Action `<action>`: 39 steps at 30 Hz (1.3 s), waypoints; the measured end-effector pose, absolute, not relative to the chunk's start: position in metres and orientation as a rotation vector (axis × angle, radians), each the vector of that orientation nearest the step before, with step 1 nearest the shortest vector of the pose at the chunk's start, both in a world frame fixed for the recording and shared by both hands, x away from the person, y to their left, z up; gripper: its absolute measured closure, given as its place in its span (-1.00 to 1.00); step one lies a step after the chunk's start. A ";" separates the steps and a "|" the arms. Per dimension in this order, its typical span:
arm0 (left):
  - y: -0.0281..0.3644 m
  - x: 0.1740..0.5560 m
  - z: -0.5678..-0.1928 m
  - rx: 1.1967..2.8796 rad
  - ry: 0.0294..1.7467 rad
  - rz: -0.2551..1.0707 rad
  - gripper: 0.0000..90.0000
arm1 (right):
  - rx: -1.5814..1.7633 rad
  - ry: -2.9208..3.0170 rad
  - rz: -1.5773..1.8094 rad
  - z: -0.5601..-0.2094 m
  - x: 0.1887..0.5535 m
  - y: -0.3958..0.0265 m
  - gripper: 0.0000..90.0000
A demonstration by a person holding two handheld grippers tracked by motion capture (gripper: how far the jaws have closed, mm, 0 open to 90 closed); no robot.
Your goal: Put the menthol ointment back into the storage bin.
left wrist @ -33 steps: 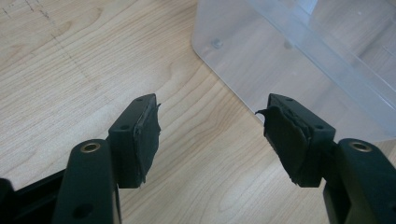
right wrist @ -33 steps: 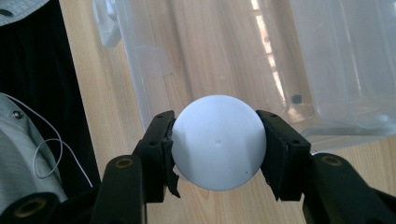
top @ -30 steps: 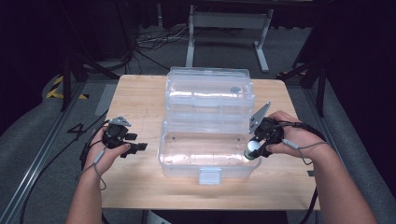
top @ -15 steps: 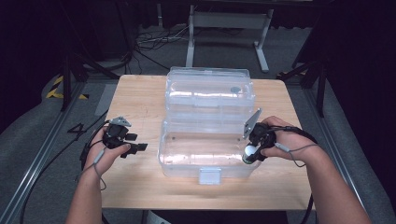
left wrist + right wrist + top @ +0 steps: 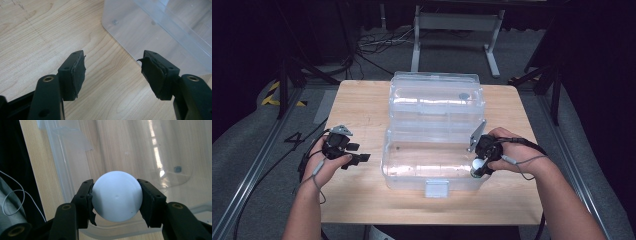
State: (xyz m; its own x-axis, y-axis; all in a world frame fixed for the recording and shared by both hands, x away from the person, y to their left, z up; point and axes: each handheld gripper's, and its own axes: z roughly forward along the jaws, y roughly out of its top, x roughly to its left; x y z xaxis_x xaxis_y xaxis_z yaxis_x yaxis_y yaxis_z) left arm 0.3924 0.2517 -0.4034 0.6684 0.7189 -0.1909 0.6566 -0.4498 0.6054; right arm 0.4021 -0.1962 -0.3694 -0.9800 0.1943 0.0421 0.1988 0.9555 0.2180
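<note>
The white ball [image 5: 117,196] is clamped between the pads of the right gripper [image 5: 478,167], held just over the right end of the clear plastic box [image 5: 412,165] at the near half of the table [image 5: 362,105]. From this gripper the open tray lies straight below and towards the table's left edge, its long axis running side to side, so the drop is judged to be a short one past the right wall. Bare floor is seen inside the tray; plenty of room there. The left gripper [image 5: 113,75] is held with jaws apart and nothing between them, just beside the box's left wall, well apart from the ball
</note>
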 end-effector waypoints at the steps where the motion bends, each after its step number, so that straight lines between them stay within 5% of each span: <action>1: 0.252 0.392 -0.403 2.220 1.056 0.122 -0.20 | -0.321 -3.081 -0.342 -0.371 0.402 -0.196 0.11; 39: 0.250 0.395 -0.405 2.229 1.046 0.110 -0.21 | -0.284 -3.066 -0.174 -0.403 0.409 -0.180 0.11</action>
State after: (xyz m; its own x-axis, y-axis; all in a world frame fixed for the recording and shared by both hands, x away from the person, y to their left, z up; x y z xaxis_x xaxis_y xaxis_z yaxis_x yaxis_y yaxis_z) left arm 0.3946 0.2505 -0.4053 0.6757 0.7111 -0.1943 0.6552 -0.4586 0.6003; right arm 0.4090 -0.1802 -0.4031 -0.9814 0.1796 0.0680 0.1862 0.9767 0.1064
